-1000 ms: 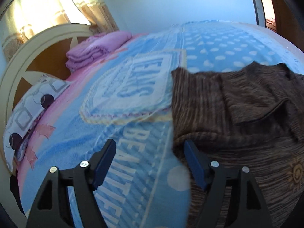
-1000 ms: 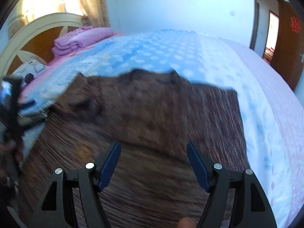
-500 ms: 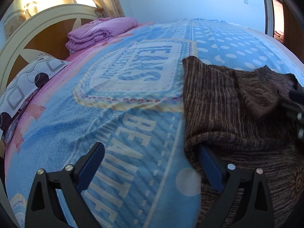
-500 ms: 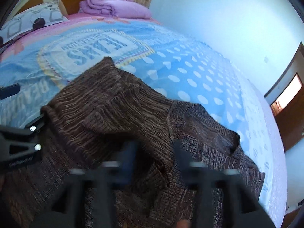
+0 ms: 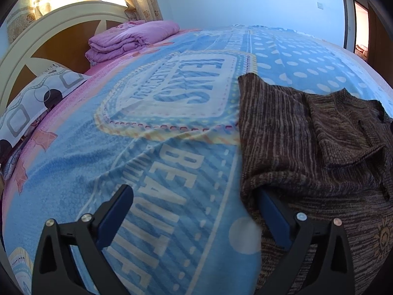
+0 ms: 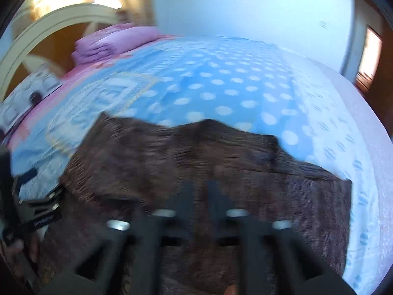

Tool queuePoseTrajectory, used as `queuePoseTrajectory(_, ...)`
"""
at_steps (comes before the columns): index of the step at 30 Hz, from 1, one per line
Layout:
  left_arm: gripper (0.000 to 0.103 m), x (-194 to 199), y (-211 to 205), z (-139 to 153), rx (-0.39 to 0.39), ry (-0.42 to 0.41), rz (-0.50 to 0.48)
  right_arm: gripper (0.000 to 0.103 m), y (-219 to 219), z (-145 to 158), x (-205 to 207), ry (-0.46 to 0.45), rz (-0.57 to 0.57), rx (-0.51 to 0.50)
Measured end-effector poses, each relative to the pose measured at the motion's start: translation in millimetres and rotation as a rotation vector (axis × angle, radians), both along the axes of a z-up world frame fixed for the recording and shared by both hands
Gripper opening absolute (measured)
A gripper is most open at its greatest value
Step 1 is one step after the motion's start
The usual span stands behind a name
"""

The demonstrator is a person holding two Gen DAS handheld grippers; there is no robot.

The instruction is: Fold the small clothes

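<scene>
Room: bedroom with a bed [image 5: 73, 172] under a blue printed blanket [image 5: 172, 147]; pale wall ahead of both jaws.
Far left of the jaws: curved headboard [image 5: 49, 32], patterned pillow [image 5: 32, 103] and a folded pink quilt [image 5: 130, 39], all well apart from the work.
Left gripper [image 5: 194, 211]: jaws spread about as wide as they go and opening a touch more; nothing is pinched. The left finger hangs over bare blanket; the right finger sits tucked under the near left edge of the garment, cloth draped over it but not clamped.
Task's thing: a brown knit sweater [image 5: 307, 147], lying on the blanket ahead and to the right of the left jaws, partly folded, with a flap doubled over on its right part. Its left edge runs straight away from the left jaws.
Right gripper [image 6: 200, 196]: heavily blurred; jaws part open and opening, nothing visibly between them. The sweater [image 6: 196, 159] lies directly beneath and ahead, its far edge across the view.
Key relation: the left jaws sit at the sweater's left edge, the right jaws above its middle; I judge the left nearer for an edge grasp.
</scene>
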State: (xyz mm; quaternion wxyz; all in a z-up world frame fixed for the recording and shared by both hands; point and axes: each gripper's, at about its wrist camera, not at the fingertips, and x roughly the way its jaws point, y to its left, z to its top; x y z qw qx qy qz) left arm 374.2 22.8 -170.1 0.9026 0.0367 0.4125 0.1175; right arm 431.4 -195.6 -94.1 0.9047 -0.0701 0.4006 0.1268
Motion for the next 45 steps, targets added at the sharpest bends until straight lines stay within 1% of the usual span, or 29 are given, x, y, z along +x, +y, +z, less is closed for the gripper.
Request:
queuePoseTrajectory(1, 0.103, 0.1, 0.9, -0.2, -0.003, 0.001, 0.002, 0.072, 8.2, 1.0, -5.8, -0.012, 0.040, -0.003)
queuePoseTrajectory(2, 0.103, 0.2, 0.9, -0.1, -0.003, 0.001, 0.002, 0.072, 18.3, 2.5, -13.4, -0.038, 0.073, -0.019)
queuePoseTrajectory(5, 0.103, 0.1, 1.0, -0.2, -0.004, 0.000, 0.004, 0.072, 58.4, -0.1, -24.4, -0.099, 0.152, -0.147)
queuePoseTrajectory(7, 0.103, 0.8, 2.4, -0.4, -0.014, 0.003, 0.005, 0.071, 77.4, -5.8, -23.2, -0.093, 0.206, -0.156)
queuePoseTrajectory(8, 0.103, 1.2, 3.3, -0.7, -0.022, 0.005, 0.005, 0.068, 84.9, -9.7, -20.9, -0.087, 0.219, -0.166)
queuePoseTrajectory(10, 0.103, 1.4, 4.8, -1.0, -0.036, 0.007, 0.005, 0.067, 99.6, -21.8, -13.2, -0.056, 0.246, -0.189)
queuePoseTrajectory(12, 0.103, 2.0, 6.3, -1.2, -0.046, 0.008, 0.005, 0.060, 109.1, -33.4, -8.3, -0.034, 0.254, -0.210)
queuePoseTrajectory(13, 0.103, 2.0, 6.5, -1.3, -0.049, 0.009, 0.004, 0.055, 111.4, -38.2, -6.2, -0.020, 0.256, -0.222)
queuePoseTrajectory(14, 0.103, 2.0, 6.8, -1.4, -0.052, 0.009, 0.004, 0.040, 112.9, -41.9, -4.5, -0.004, 0.263, -0.222)
queuePoseTrajectory(15, 0.103, 1.8, 7.3, -1.5, -0.054, 0.008, 0.004, 0.028, 112.6, -42.7, -3.6, -0.005, 0.259, -0.221)
queuePoseTrajectory(16, 0.103, 1.6, 7.6, -1.6, -0.056, 0.009, 0.003, 0.007, 110.3, -41.8, -3.0, -0.015, 0.235, -0.234)
queuePoseTrajectory(17, 0.103, 1.5, 7.6, -1.8, -0.058, 0.009, 0.003, 0.007, 106.3, -39.4, -1.8, -0.020, 0.215, -0.231)
queuePoseTrajectory(22, 0.103, 1.3, 7.1, -1.8, -0.054, 0.009, 0.004, 0.007, 55.3, -9.6, 8.9, -0.020, 0.105, -0.047)
queuePoseTrajectory(25, 0.103, 1.2, 6.3, -1.8, -0.049, 0.009, 0.004, 0.008, 15.5, -5.2, 23.2, -0.011, -0.026, 0.011)
queuePoseTrajectory(26, 0.103, 1.1, 6.5, -1.6, -0.048, 0.008, 0.003, 0.010, 3.2, -6.6, 27.6, 0.000, -0.061, 0.031)
queuePoseTrajectory(27, 0.103, 1.0, 6.5, -1.7, -0.047, 0.008, 0.003, 0.013, -7.8, -8.9, 31.2, 0.012, -0.104, 0.030)
queuePoseTrajectory(28, 0.103, 1.0, 6.4, -1.8, -0.047, 0.008, 0.003, 0.029, -17.6, -10.6, 32.5, 0.022, -0.138, 0.027)
queuePoseTrajectory(29, 0.103, 1.1, 6.4, -1.9, -0.047, 0.008, 0.004, 0.046, -25.8, -11.6, 31.3, 0.033, -0.152, 0.048)
queuePoseTrajectory(30, 0.103, 1.1, 6.2, -2.0, -0.047, 0.008, 0.003, 0.049, -33.4, -12.0, 27.7, 0.047, -0.153, 0.095)
queuePoseTrajectory(31, 0.103, 1.0, 6.2, -1.9, -0.047, 0.009, 0.003, 0.049, -38.1, -11.9, 22.8, 0.064, -0.147, 0.131)
queuePoseTrajectory(33, 0.103, 1.1, 6.3, -1.8, -0.047, 0.008, 0.004, 0.049, -37.6, -13.7, 9.5, 0.092, -0.120, 0.169)
queuePoseTrajectory(35, 0.103, 1.1, 6.2, -1.8, -0.048, 0.008, 0.004, 0.049, -31.2, -16.9, -5.9, 0.121, -0.067, 0.227)
queuePoseTrajectory(37, 0.103, 1.1, 6.1, -1.8, -0.047, 0.008, 0.004, 0.049, -24.3, -24.6, -16.2, 0.149, -0.029, 0.239)
queuePoseTrajectory(38, 0.103, 1.1, 6.2, -1.8, -0.047, 0.008, 0.004, 0.049, -16.2, -30.1, -18.6, 0.160, -0.019, 0.201)
queuePoseTrajectory(39, 0.103, 1.2, 6.3, -1.8, -0.048, 0.008, 0.004, 0.048, -11.8, -35.1, -17.0, 0.156, -0.024, 0.160)
queuePoseTrajectory(40, 0.103, 1.2, 6.2, -1.8, -0.049, 0.009, 0.004, 0.030, -8.0, -38.4, -18.5, 0.137, -0.033, 0.118)
queuePoseTrajectory(41, 0.103, 1.0, 6.3, -1.7, -0.050, 0.007, 0.005, 0.005, -6.1, -40.1, -18.8, 0.128, -0.035, 0.099)
queuePoseTrajectory(42, 0.103, 0.9, 6.4, -1.8, -0.050, 0.007, 0.009, 0.001, -7.4, -39.4, -20.0, 0.123, -0.038, 0.102)
queuePoseTrajectory(45, 0.103, -0.5, 6.4, -1.4, -0.043, 0.005, 0.023, 0.001, -12.4, -28.0, -28.8, 0.092, -0.050, 0.109)
